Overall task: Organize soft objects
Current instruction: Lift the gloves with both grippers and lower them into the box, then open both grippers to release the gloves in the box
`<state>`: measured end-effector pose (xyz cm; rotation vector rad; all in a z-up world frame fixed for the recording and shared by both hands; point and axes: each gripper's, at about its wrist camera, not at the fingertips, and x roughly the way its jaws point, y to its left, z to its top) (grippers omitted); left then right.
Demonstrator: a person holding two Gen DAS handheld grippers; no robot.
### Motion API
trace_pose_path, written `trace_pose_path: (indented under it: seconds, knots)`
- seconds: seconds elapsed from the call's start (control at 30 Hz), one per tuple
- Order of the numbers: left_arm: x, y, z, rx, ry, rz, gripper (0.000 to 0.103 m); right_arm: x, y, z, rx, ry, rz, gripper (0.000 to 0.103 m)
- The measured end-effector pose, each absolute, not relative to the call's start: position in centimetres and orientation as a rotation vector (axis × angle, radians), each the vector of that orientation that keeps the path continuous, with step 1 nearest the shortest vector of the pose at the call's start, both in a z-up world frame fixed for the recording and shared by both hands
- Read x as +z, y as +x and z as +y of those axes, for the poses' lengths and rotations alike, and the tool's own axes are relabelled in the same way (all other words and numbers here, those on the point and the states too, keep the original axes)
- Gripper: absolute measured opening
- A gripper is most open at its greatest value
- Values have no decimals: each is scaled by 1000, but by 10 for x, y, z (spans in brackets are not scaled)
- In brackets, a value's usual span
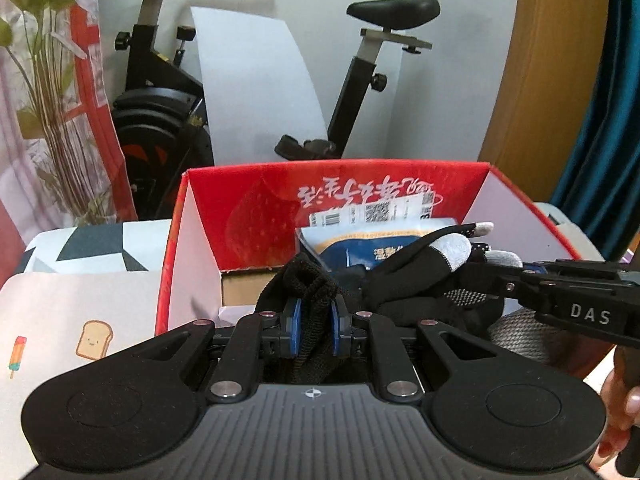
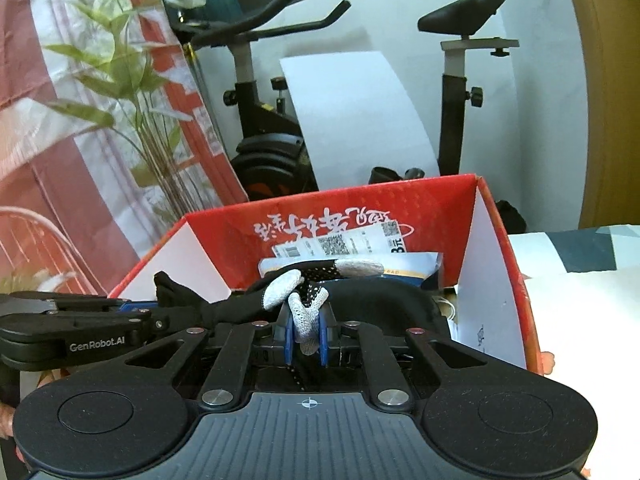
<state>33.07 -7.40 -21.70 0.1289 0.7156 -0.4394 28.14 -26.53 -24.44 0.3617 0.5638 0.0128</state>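
A black knit glove (image 1: 404, 276) with grey fingertips is stretched between my two grippers, in front of an open red cardboard box (image 1: 336, 192). My left gripper (image 1: 315, 322) is shut on the glove's black cuff. My right gripper (image 2: 307, 330) is shut on grey fingertips of the glove (image 2: 280, 284). In the left wrist view the right gripper (image 1: 520, 276) comes in from the right. In the right wrist view the left gripper (image 2: 132, 308) comes in from the left. The red box (image 2: 400, 204) holds a blue and white packet (image 1: 360, 240) with a printed label.
An exercise bike (image 1: 168, 92) and a white board (image 1: 256, 84) stand behind the box. A green plant (image 2: 120, 80) and a red and white banner are at the left. A patterned cloth (image 1: 80, 320) covers the surface. A grey knit item (image 1: 524, 336) lies at the right.
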Motion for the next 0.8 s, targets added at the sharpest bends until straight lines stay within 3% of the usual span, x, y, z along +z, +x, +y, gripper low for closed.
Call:
trace_pose_path:
  seconds: [0.3,0.37,0.4,0.47,0.5,0.57,0.63,0.8]
  knots:
    - [-213,325,-80,-437,196,704,19,-243,282,-260,-22,302,593,28]
    - [-211,323,-79,-439,200,696,22,-241,281,-258,-33,277,593,42]
    - [-209,321,-77,-438,200,687,24,-240,280,-257,-38,265,591,56]
    - [-203,317,-75,-432,203,663,26,-237,277,-255,-41,238,581,63]
    - [-201,315,-75,-431,205,654,30,-235,276,-254,-31,225,574,64]
    - [-196,310,-73,-424,208,635,45,-231,273,-250,-17,191,572,77]
    - [-190,303,-70,-412,217,606,65,-227,269,-248,-16,176,559,95]
    - [-179,288,-67,-417,235,560,80,-226,263,-242,-12,149,559,100]
